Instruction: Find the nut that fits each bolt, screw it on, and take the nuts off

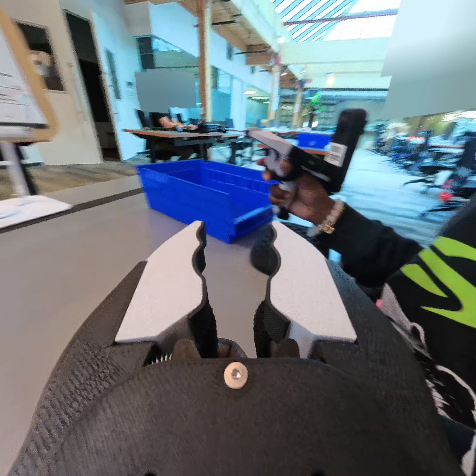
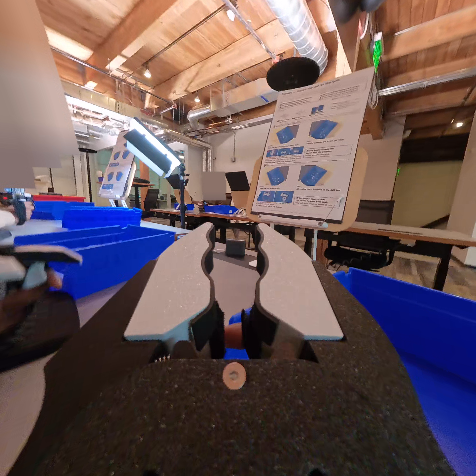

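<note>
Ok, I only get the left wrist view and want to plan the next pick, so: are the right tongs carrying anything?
Observer: No. In the right wrist view the right tongs stand open, with nothing between the pads.
Operator: What lies under them? I only see one blue bin ahead.
Observer: A second blue bin sits to their lower right, its wall close beside them.
Operator: Any bolts or nuts in it?
Observer: Cannot tell; only its wall and a bare part of its inside show.
Operator: Anything beyond the table there?
Observer: An instruction sheet on a wooden stand, ahead and to the right.
</note>
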The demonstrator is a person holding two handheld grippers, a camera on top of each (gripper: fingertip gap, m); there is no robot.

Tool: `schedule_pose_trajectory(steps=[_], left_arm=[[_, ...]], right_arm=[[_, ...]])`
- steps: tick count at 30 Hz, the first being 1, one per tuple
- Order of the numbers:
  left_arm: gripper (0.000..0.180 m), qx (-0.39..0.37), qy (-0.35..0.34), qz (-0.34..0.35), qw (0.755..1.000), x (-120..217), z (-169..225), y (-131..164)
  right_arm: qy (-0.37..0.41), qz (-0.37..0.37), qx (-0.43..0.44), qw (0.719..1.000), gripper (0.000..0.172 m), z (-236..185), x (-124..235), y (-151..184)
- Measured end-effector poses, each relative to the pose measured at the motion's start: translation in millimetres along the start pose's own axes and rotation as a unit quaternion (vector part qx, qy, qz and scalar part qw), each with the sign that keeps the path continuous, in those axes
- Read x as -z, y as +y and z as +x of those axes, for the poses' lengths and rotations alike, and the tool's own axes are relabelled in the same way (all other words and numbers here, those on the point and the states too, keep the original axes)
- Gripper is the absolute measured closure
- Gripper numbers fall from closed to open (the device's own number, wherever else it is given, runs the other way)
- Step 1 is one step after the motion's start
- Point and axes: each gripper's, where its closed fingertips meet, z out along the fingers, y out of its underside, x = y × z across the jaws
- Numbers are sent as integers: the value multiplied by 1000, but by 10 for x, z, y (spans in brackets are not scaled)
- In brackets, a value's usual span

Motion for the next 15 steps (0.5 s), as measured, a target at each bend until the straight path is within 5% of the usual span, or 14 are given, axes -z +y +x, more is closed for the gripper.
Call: schedule_pose_trajectory(steps=[4, 8, 11, 15], left_arm=[[137, -27, -171, -48, 984, 551, -794, -407], [136, 1, -359, -153, 921, 1408, -1869, -562], [136, 51, -447, -225, 865, 1903, -2575, -437], [133, 125, -473, -325, 810, 2182, -3143, 28]], right_arm=[[-35, 11, 11, 999, 143, -166, 68, 102], [-49, 11, -3, 999, 143, -194, 74, 152], [-49, 9, 0, 999, 143, -192, 89, 169], [-48, 12, -7, 999, 143, -173, 99, 175]])
